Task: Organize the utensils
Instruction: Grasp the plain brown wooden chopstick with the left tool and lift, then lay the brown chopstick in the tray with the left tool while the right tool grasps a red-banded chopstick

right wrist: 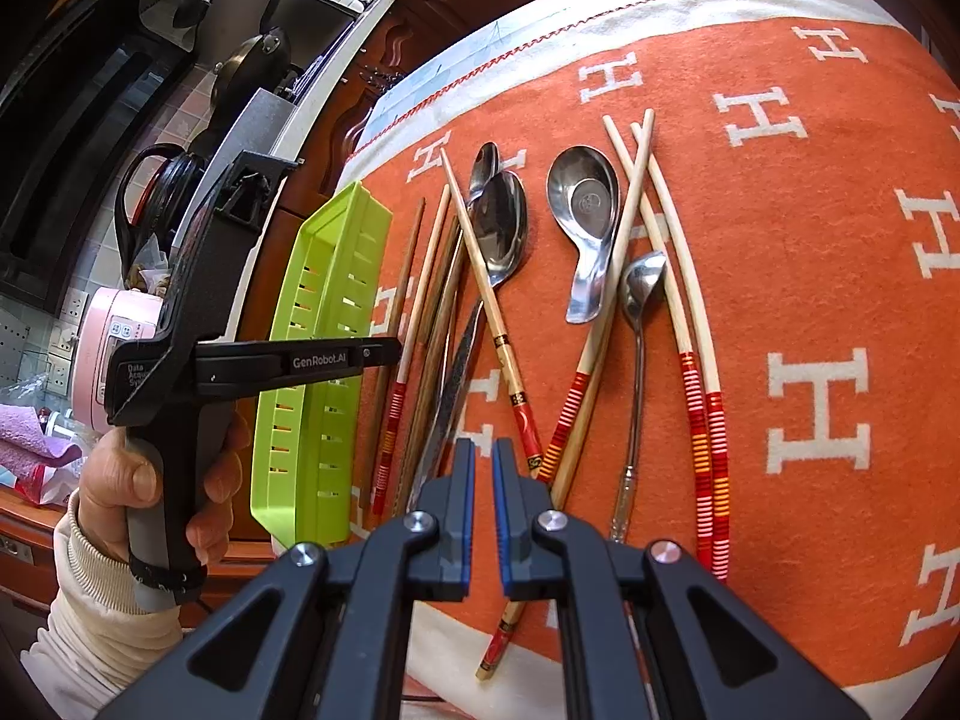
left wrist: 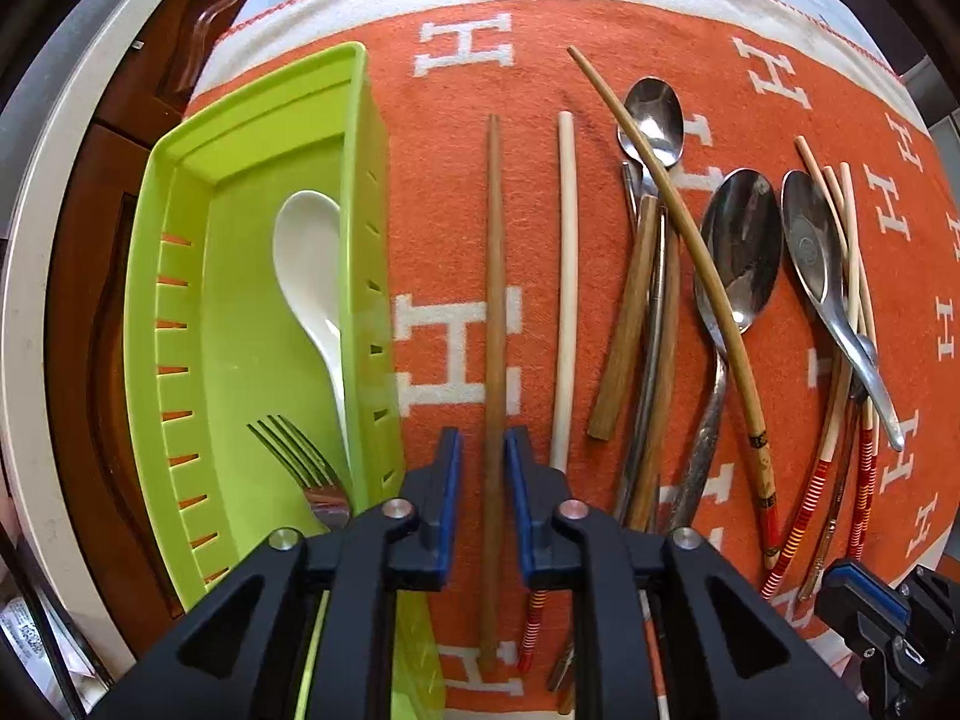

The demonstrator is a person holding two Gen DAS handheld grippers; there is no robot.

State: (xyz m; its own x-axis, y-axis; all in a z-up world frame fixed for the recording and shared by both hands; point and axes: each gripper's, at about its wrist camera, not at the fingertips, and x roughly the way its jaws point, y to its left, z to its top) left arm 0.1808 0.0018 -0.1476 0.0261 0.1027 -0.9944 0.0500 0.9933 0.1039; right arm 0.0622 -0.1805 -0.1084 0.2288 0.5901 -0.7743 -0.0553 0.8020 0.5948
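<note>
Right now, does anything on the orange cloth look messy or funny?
Yes. The chopsticks and spoons lie in a jumble. One bamboo chopstick slants across the metal spoons instead of lying straight, and two striped chopsticks cross each other. Only the green tray looks neat.

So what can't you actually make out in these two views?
- Left wrist view: the fork handle in the green tray is hidden behind the left claw.
- Left wrist view: whether the pads press the brown chopstick between them is unclear; a slight gap shows.
- Right wrist view: the tray's inside is hidden by its slotted wall.
- Right wrist view: the right claw covers the lower ends of the utensils beneath it.
</note>
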